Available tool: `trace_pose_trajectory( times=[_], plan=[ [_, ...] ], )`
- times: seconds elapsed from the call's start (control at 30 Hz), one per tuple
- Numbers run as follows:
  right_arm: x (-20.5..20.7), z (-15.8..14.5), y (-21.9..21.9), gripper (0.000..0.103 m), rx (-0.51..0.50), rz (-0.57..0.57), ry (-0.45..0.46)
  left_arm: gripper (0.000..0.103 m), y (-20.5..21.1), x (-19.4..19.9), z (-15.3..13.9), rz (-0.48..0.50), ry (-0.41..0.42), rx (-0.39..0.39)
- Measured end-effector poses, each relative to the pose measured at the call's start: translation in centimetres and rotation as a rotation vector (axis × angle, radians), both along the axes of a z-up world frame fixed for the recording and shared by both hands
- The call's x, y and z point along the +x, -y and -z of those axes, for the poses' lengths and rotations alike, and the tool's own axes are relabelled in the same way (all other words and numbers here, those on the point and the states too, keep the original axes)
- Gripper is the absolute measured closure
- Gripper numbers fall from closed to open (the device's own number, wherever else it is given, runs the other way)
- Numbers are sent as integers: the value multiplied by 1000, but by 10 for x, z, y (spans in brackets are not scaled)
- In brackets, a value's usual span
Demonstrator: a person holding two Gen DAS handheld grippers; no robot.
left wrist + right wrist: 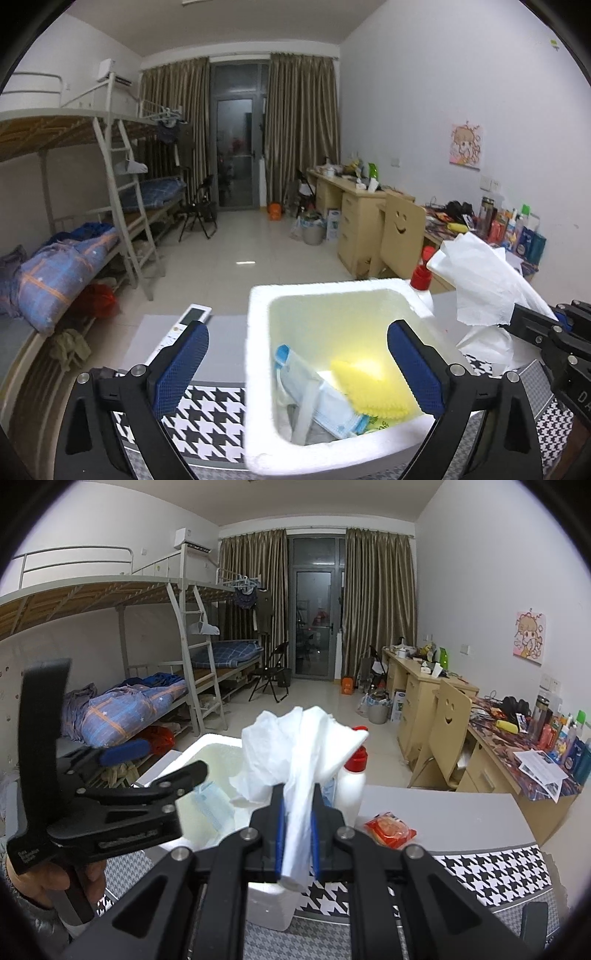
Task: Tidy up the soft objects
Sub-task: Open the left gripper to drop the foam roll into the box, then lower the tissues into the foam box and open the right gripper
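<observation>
On the houndstooth-patterned surface (207,413) we see a white foam box (258,332), thick-walled and squarish, holding a ridged yellow sponge (373,387) and a pleated blue mask (325,402). Our left tool (295,373) gapes wide over the box, gripping nothing. Our right tool (296,845) is clamped on crumpled white tissue (295,746), raised beside the box, near a smooth red-capped bottle (352,782).

A dormitory room: metal bunk beds (155,657), wooden desks (417,686), curtained balcony door (314,624).
</observation>
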State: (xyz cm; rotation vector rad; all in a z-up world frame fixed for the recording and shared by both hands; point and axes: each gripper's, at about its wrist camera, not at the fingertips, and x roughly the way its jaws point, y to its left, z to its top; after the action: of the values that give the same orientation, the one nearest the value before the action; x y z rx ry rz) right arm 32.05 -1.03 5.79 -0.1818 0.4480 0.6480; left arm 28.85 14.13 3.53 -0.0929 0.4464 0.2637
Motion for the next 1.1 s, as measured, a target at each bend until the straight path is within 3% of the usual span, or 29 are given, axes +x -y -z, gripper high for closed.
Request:
trace_pose_trajectory(
  times=[1.0, 1.1],
  plan=[
    [13, 8, -44, 88, -11, -65, -63, 1, -38, -56, -5, -128, 46, 19],
    [16, 12, -47, 84, -19, -66, -74, 1, -39, -60, -6, -132, 53, 13]
  ],
)
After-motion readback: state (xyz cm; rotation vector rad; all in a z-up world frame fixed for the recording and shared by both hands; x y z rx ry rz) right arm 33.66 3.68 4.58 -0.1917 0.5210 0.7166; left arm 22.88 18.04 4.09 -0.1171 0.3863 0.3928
